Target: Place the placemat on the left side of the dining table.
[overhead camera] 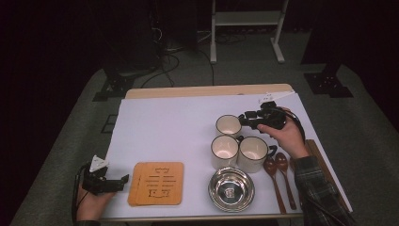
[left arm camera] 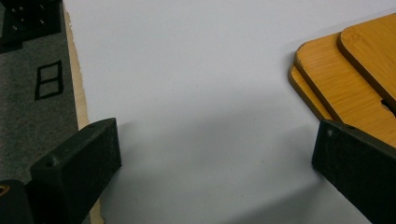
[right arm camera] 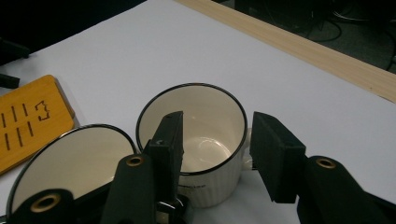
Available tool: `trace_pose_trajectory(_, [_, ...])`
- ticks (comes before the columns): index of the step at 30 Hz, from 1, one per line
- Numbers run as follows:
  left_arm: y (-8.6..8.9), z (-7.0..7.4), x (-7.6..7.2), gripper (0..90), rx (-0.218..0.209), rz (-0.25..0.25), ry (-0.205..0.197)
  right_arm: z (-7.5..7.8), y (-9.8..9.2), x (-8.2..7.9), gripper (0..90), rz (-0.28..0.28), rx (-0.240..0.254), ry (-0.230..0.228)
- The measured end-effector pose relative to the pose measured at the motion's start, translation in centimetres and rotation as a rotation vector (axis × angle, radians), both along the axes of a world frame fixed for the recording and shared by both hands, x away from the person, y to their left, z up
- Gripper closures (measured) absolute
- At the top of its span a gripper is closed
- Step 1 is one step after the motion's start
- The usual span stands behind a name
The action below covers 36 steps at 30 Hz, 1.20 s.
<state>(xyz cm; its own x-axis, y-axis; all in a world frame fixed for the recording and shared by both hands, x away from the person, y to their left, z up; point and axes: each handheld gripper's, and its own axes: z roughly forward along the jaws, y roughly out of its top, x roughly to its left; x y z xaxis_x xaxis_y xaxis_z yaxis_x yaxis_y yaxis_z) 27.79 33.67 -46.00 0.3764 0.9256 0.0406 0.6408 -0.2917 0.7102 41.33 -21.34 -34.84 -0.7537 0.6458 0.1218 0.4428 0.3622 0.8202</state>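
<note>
Three cream mugs with black rims stand right of centre on the white sheet. My right gripper (overhead camera: 242, 120) reaches the far mug (overhead camera: 228, 125) from its right side. In the right gripper view my right gripper (right arm camera: 218, 120) straddles the near side of that mug (right arm camera: 196, 135): one jaw stands over the rim and inside, the other outside. A gap shows beside each pad, so it is open. My left gripper (overhead camera: 123, 182) rests at the front left corner, open with nothing between its jaws, and in its own view my left gripper (left arm camera: 217, 135) faces bare sheet.
Two more mugs (overhead camera: 224, 149) (overhead camera: 254, 151) stand close in front of the far one. A steel bowl (overhead camera: 231, 188) and two wooden spoons (overhead camera: 277, 165) lie at the front right. A stack of bamboo coasters (overhead camera: 156, 183) (left arm camera: 345, 70) sits just right of the left gripper.
</note>
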Motion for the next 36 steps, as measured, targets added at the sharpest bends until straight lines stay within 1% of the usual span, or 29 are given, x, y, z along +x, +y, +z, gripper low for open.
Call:
trace_pose_trajectory(7, [0.0,0.0,0.0,0.2,-0.006,0.004,-0.003,0.2,0.5,-0.3,56.3,0.026,0.007,0.004])
trace_pose_trajectory(27, [0.0,0.0,0.0,0.2,-0.002,0.002,-0.002,0.9,2.6,-1.5,65.3,0.108,0.02,0.014])
trace_pose_trajectory(36, [0.0,0.0,0.0,0.2,-0.003,0.001,-0.002,0.9,3.2,-1.8,70.1,0.13,0.023,0.021])
